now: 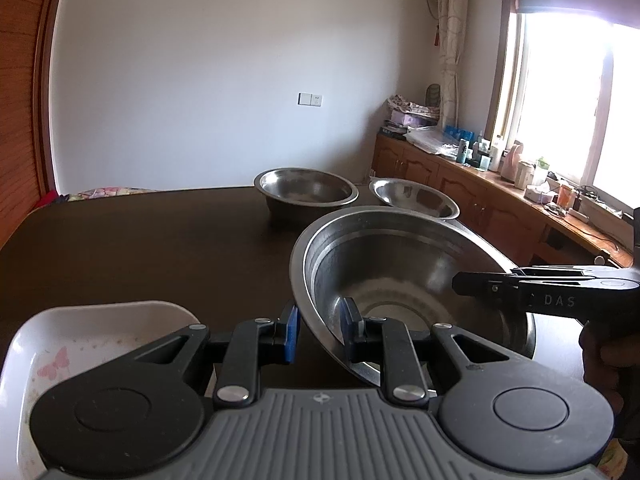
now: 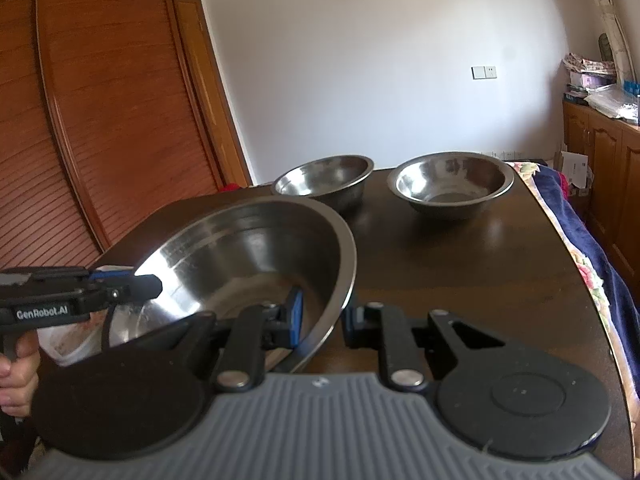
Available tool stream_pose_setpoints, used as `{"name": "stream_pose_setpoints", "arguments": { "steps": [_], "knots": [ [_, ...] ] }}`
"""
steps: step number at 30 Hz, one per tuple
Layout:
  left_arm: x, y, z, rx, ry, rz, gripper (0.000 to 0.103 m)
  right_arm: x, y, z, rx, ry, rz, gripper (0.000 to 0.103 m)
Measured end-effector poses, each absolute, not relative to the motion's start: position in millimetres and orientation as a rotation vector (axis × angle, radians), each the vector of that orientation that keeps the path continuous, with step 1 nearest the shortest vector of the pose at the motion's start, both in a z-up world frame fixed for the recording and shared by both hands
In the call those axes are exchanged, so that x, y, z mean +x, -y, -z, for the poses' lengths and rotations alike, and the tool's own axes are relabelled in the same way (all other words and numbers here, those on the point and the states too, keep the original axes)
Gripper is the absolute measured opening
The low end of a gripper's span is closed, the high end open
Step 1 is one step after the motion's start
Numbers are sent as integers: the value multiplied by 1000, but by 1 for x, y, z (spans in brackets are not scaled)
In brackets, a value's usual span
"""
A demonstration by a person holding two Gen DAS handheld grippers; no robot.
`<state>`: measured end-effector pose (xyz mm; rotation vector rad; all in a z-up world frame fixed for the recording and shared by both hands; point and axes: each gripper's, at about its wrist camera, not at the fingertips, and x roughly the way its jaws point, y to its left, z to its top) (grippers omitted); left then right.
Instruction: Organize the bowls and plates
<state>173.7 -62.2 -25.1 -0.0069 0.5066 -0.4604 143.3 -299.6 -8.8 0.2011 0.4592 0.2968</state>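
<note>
Both tools, left tool (image 1: 319, 334) and right tool (image 2: 322, 320), pinch opposite rims of large tilted stainless-steel basin (image 1: 400, 276), lifted above dark counter (image 1: 160, 240). Beyond basin: two smaller steel bowls (image 2: 324, 182) (image 2: 450, 184), unstacked. Beside basin: white rectangular dish (image 1: 80, 344). Sorting barely begun.

Both grippers at the rim of one big steel basin, over a dark table.

The right gripper (image 2: 320, 316) straddles the near rim of the large steel basin (image 2: 248, 256), one blue pad inside, the other outside, with a gap showing at the outer pad. The basin is tilted. The left gripper (image 2: 154, 282) reaches in from the left onto its far rim, held in a hand (image 2: 18, 372). Beyond, two smaller steel bowls sit side by side on the table (image 2: 460, 264): one (image 2: 324, 182) behind the basin, one (image 2: 450, 184) to its right.
</note>
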Motion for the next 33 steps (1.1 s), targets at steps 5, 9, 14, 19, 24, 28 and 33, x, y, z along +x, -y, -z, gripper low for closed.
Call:
{"name": "stream_pose_setpoints", "arguments": {
  "steps": [5, 9, 14, 19, 24, 28, 33],
  "knots": [
    [173, 60, 31, -17, -519, 456, 52, 141, 297, 8, 180, -452, -292, 22],
    [172, 59, 32, -12, -522, 453, 53, 141, 295, 11, 177, -454, -293, 22],
    [169, 59, 33, -11, -513, 455, 54, 139, 294, 11, 178, -453, -298, 22],
    [170, 58, 34, -13, -504, 464, 57, 139, 293, 14, 175, -452, -294, 23],
    [170, 57, 36, -20, -498, 463, 71, 139, 292, 17, 164, -447, -296, 23],
    [168, 55, 36, -34, -476, 448, 88, 137, 289, 19, 152, -439, -289, 39],
    [167, 52, 32, -41, -449, 432, 100, 131, 290, 16, 139, -396, -256, 59]
  ]
}}
